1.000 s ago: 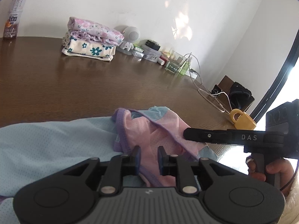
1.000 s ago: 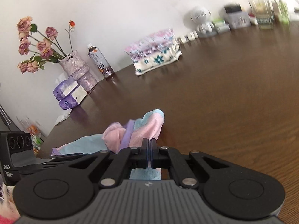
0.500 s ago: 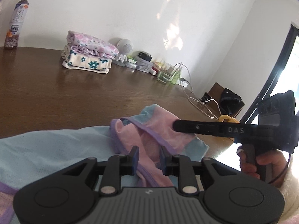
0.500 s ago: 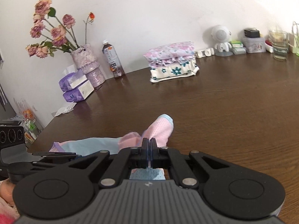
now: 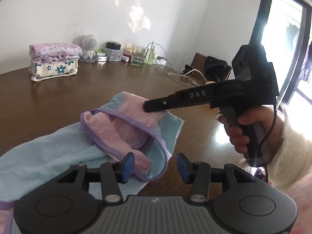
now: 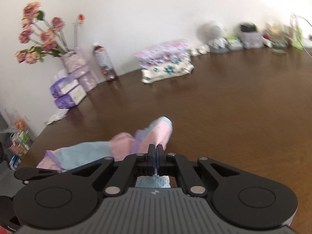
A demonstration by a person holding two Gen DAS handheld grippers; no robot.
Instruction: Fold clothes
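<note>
A pink, light-blue and purple-trimmed garment (image 5: 124, 128) lies crumpled on the brown table (image 5: 97, 89). My left gripper (image 5: 155, 167) is open just above its near edge, with cloth lying under the left finger and none held. My right gripper (image 6: 155, 161) is shut on the garment (image 6: 156, 136), with blue mesh showing under its closed jaws. In the left wrist view the right gripper (image 5: 148, 106) holds a pink fold lifted off the table, and a hand in a fluffy white sleeve (image 5: 292, 146) grips its handle.
A stack of folded floral clothes (image 5: 53, 60) sits at the back by the wall, also seen as the folded stack (image 6: 165, 62). A vase of flowers (image 6: 74, 62), tissue packs (image 6: 67, 93) and a drink bottle (image 6: 104, 62) stand at the left. Small items, a glass (image 5: 138, 57) and cables (image 5: 181, 76) line the back right.
My left gripper has opened wide and let go of the garment. The right gripper, still shut on the cloth, has risen and carried its fold upward.
</note>
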